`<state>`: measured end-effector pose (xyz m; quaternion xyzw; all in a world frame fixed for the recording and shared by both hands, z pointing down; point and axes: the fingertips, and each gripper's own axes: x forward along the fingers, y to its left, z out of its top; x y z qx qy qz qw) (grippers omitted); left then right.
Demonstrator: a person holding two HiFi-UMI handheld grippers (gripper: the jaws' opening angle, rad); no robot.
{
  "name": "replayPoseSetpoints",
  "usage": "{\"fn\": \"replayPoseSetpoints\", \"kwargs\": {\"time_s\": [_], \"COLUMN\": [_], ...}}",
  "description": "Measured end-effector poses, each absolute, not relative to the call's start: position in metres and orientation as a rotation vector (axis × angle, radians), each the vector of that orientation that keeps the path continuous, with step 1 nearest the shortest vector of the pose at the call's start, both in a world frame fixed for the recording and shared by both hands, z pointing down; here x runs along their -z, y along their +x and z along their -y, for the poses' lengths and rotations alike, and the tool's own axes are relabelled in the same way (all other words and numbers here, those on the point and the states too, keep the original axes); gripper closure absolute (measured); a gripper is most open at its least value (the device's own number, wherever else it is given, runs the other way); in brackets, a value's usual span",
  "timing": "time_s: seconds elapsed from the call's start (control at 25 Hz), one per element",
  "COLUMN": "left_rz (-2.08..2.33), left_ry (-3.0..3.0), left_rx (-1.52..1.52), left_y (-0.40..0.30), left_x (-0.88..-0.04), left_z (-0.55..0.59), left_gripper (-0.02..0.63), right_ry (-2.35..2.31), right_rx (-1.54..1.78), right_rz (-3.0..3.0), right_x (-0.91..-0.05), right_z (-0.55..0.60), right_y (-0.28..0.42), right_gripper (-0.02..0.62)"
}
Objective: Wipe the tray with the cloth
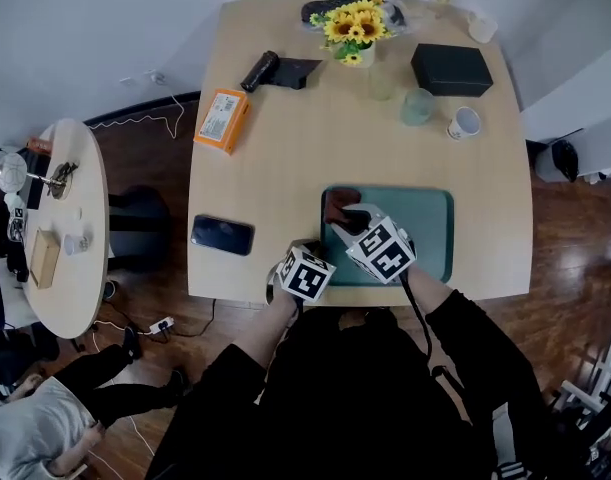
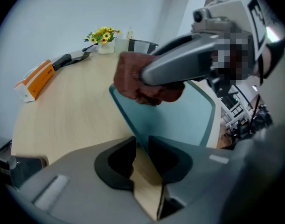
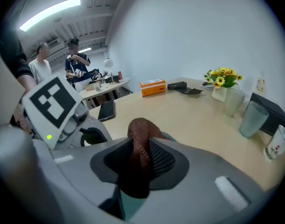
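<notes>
A teal tray lies near the front edge of the wooden table. My right gripper is shut on a bunched brown cloth over the tray's far left corner. In the right gripper view the cloth stands pinched between the jaws of the right gripper. My left gripper is at the tray's near left corner. In the left gripper view the tray's rim runs into the left gripper and fills the gap between its jaws. The cloth hangs beyond.
A black phone lies left of the tray and an orange box farther back. Sunflowers in a vase, a black box, a glass and a mug stand behind. A round side table is at left.
</notes>
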<state>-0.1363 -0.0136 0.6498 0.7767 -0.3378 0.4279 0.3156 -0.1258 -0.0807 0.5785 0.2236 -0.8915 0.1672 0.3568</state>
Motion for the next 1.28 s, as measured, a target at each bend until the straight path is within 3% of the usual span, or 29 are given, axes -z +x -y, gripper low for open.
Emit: {"fn": "replayPoseSetpoints", "kwargs": {"time_s": [0.56,1.28], "left_rz": [1.0,1.064], "left_ry": [1.92,1.831], "left_rx": [-1.055,-1.07], "left_y": [-0.142,-0.148], "left_x": [-0.651,-0.651], "left_z": [0.016,0.013], "left_gripper": [0.568,0.571], "right_ry": [0.576,0.953], "right_rx": [-0.254,-0.434], "right_rz": [2.133,1.917], "right_x": [-0.623,-0.622], "right_z": [0.121,0.129], "right_y": [-0.141,0.097], "right_gripper": [0.5,0.498]}}
